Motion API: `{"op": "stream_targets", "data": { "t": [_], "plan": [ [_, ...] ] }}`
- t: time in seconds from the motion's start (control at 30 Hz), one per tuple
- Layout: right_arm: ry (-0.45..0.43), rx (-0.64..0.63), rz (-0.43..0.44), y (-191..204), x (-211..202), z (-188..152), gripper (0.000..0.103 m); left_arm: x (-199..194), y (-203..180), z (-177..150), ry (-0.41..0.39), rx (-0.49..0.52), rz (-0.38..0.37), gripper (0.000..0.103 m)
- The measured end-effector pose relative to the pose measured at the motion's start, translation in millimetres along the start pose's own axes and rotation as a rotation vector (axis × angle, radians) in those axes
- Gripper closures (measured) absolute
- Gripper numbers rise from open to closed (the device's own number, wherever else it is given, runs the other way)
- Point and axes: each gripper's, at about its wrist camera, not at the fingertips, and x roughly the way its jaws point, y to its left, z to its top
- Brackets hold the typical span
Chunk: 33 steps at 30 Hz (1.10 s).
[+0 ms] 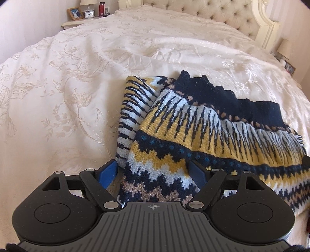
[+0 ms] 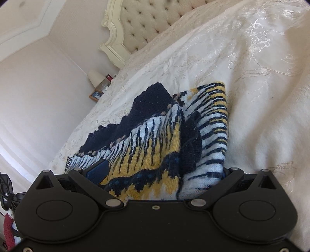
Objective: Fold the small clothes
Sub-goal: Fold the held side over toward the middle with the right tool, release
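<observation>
A knitted sweater [image 1: 193, 124] patterned in navy, yellow, white and tan lies folded on the cream bedspread [image 1: 77, 97]. Its navy ribbed hem faces the headboard, and a striped sleeve is tucked along its left side. My left gripper [image 1: 153, 172] is open, its blue pads [image 1: 108, 172] set wide on either side of the sweater's near corner. In the right wrist view the same sweater [image 2: 147, 139] fills the gap of my right gripper [image 2: 160, 172], which is also open. One blue pad [image 2: 96, 172] shows there, while the other finger is hidden under the striped fabric.
A tufted cream headboard [image 1: 222, 11] stands at the far end of the bed. A nightstand [image 1: 77, 22] at the back left carries a photo frame, a clock, a lamp and a red bottle. A second lamp [image 2: 96, 77] and frame sit beside the bed.
</observation>
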Motion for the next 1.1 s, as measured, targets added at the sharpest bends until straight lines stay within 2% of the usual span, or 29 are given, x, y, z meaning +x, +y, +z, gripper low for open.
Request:
{"op": "stream_targets", "data": {
  "t": [0.1,0.13,0.17,0.2,0.23,0.27,0.3,0.43,0.67,0.9,1.0,1.1],
  "plan": [
    [0.076,-0.015,-0.066,11,5,10,0.002,-2,9,-1,-0.004,-0.019,-0.039,0.024],
    [0.096,-0.029,-0.1,16,7,13,0.008,-3,11,0,-0.004,-0.025,-0.042,0.024],
    [0.11,-0.056,-0.148,22,8,15,0.024,-5,14,0,-0.007,-0.028,-0.034,0.024],
    [0.121,-0.088,-0.198,28,9,17,0.034,-8,15,0,-0.024,-0.024,-0.026,0.024],
    [0.128,-0.111,-0.23,31,9,19,0.047,-12,17,0,-0.044,-0.022,-0.017,0.024],
    [0.133,-0.115,-0.236,33,7,21,0.058,-16,19,0,-0.064,-0.027,-0.004,0.024],
    [0.135,-0.107,-0.237,35,5,23,0.064,-19,22,-1,-0.081,-0.034,0.004,0.024],
    [0.121,-0.149,-0.275,59,-3,34,0.069,-30,35,-1,-0.137,-0.077,-0.007,0.024],
    [0.119,-0.242,-0.191,142,11,68,0.07,-32,52,2,-0.166,-0.137,-0.032,0.024],
    [0.168,-0.321,-0.043,236,71,71,0.075,-31,69,1,-0.192,-0.229,-0.05,0.024],
    [0.207,-0.304,0.019,260,107,59,0.08,-32,80,1,-0.203,-0.285,-0.067,0.024],
    [0.272,-0.301,0.039,277,146,39,0.08,-32,91,0,-0.215,-0.343,-0.087,0.024]
  ]
}}
